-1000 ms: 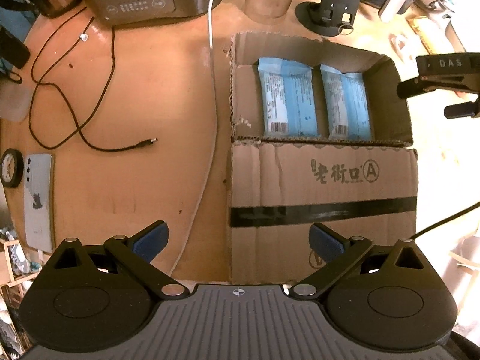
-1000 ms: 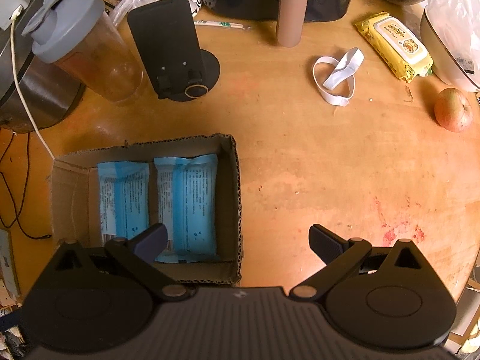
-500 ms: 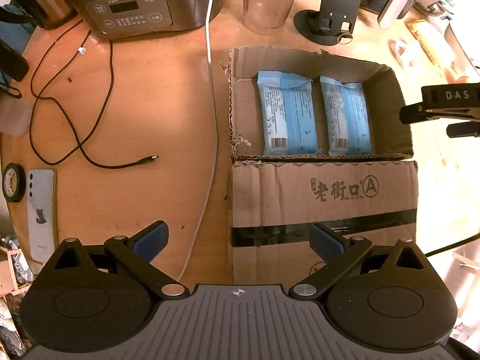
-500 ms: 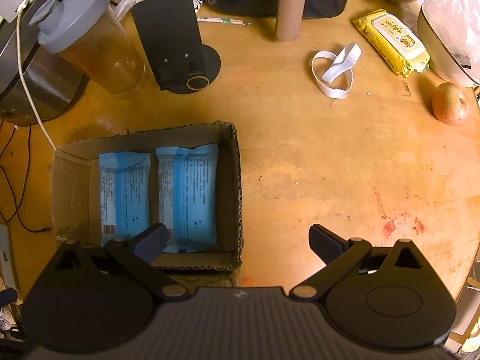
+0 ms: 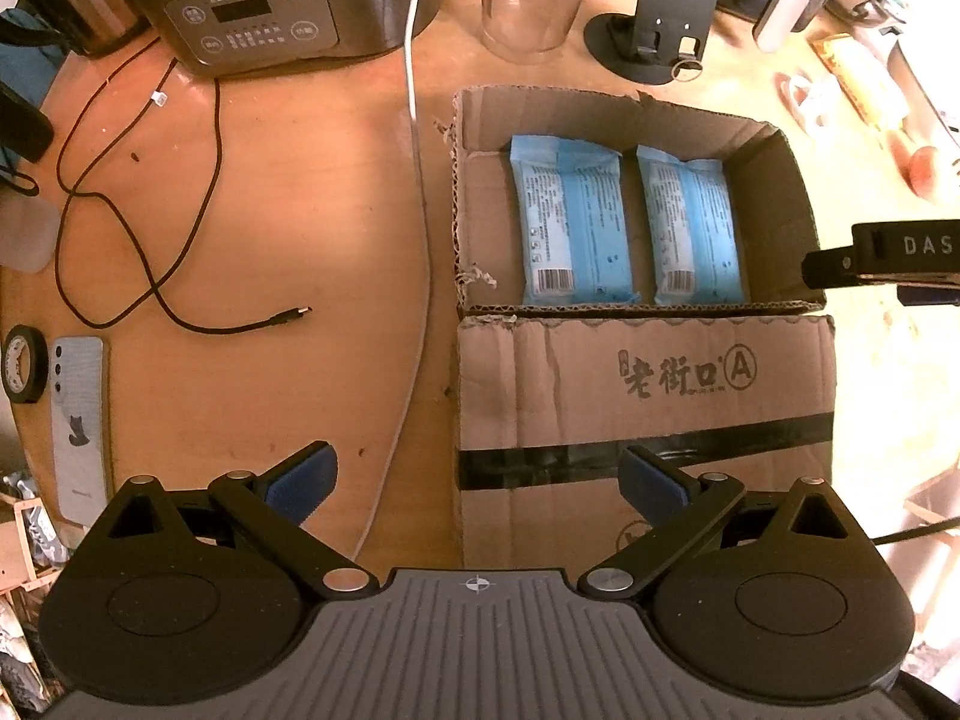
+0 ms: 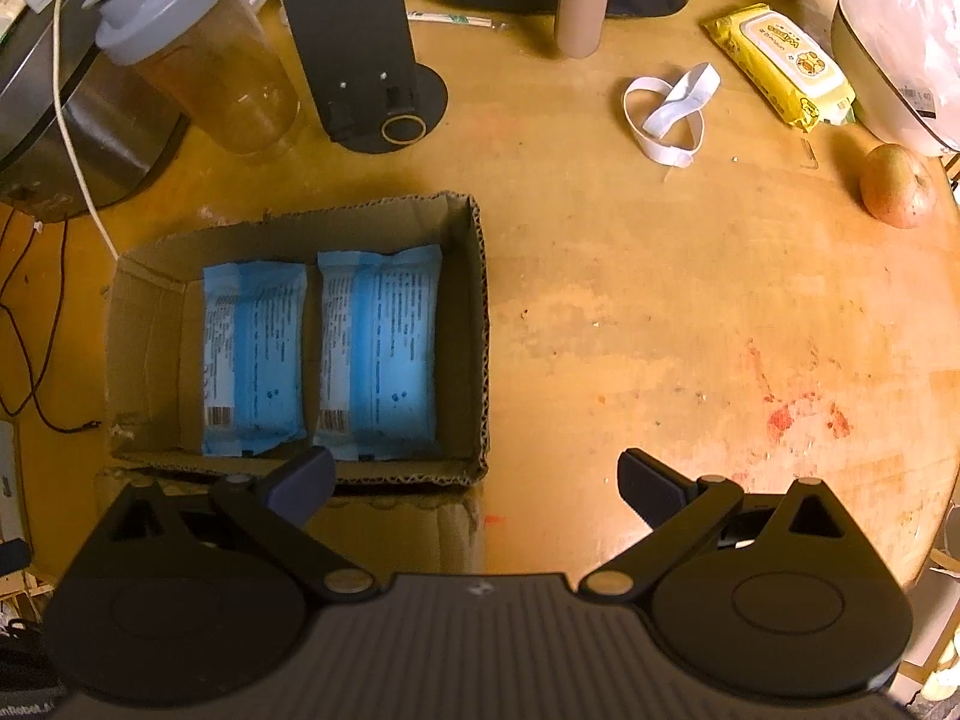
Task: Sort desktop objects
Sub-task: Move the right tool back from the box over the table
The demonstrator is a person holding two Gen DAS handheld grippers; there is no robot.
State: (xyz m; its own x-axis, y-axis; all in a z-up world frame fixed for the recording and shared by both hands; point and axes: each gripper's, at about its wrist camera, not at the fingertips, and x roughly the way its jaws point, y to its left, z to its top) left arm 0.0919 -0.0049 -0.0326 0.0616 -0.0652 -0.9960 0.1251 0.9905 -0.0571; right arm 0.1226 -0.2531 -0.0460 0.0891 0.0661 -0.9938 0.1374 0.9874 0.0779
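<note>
An open cardboard box [image 5: 774, 192] stands on the round wooden table; it also shows in the right wrist view [image 6: 474, 312]. Two blue packets lie flat side by side inside it, one on the left [image 5: 570, 222] [image 6: 252, 360] and one on the right [image 5: 696, 234] [image 6: 378, 354]. My left gripper [image 5: 477, 480] is open and empty, held above the box's near flap [image 5: 648, 396] and the table. My right gripper [image 6: 474, 477] is open and empty, above the box's near right corner. Its side shows at the right edge of the left wrist view [image 5: 888, 258].
A black cable [image 5: 150, 276], phone [image 5: 78, 414] and tape roll [image 5: 24, 363] lie at the left. A cooker [image 5: 258, 0], shaker cup [image 6: 204, 66] and black stand [image 6: 360, 60] stand behind the box. A white band [image 6: 666, 108], yellow wipes pack [image 6: 780, 66] and apple [image 6: 897, 186] lie to the right.
Both grippers have drawn back and up from the box, so it sits farther away and lower in both views. The packets and box have not moved. Both grippers stay open.
</note>
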